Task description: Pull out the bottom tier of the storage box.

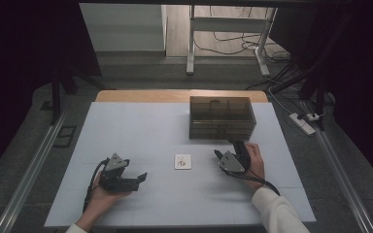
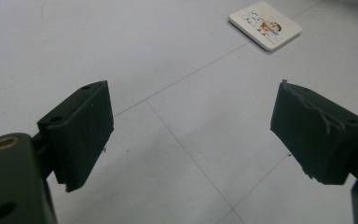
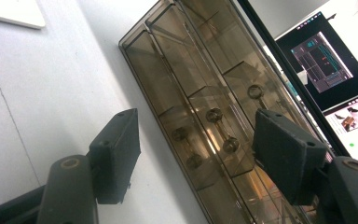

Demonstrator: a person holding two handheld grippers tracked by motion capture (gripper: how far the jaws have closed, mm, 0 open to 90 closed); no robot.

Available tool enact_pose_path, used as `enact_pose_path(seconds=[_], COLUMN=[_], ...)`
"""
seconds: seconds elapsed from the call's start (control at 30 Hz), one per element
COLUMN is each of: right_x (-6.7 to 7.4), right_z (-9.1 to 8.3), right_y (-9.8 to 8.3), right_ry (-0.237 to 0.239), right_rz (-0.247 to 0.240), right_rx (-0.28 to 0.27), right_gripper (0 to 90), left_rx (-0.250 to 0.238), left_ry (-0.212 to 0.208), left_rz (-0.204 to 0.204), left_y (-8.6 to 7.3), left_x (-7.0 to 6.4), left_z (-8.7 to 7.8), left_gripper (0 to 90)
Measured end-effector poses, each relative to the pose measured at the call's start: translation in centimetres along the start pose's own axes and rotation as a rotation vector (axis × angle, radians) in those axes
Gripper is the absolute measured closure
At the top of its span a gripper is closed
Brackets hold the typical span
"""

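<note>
The smoky brown see-through plastic drawer box (image 3: pixel 200 93) has glossy walls that catch reflections, with small round knobs of dull metal look inside; the white square coaster with a printed cartoon (image 2: pixel 265 24) looks smooth and faintly satin; the pale grey counter (image 1: pixel 141 131) is matt, smooth, crossed by thin seams, with a bare wooden edge at its far side; the black jaws carry matt rubbery pads (image 2: pixel 81 130), one scuffed and torn along its rim.
</note>
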State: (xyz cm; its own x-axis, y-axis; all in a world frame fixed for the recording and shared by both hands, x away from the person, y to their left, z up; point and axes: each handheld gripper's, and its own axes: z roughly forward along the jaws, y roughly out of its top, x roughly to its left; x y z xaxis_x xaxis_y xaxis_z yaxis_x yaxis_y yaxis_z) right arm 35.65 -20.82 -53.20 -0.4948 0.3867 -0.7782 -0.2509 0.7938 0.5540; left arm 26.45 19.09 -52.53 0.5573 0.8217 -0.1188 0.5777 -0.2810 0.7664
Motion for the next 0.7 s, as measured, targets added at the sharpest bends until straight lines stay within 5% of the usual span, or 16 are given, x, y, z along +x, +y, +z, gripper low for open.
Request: enact_pose_path(seconds=[0.7], right_x=[0.51], right_z=[0.89], right_y=[-0.52], right_ry=[-0.001], right_rz=[-0.047], right_rx=[0.016], right_gripper=[38.0], left_rx=[0.003], left_ry=[-0.001], left_rz=[0.004], left_y=[0.0], left_x=[-0.11], left_z=[0.06], left_gripper=[13.5])
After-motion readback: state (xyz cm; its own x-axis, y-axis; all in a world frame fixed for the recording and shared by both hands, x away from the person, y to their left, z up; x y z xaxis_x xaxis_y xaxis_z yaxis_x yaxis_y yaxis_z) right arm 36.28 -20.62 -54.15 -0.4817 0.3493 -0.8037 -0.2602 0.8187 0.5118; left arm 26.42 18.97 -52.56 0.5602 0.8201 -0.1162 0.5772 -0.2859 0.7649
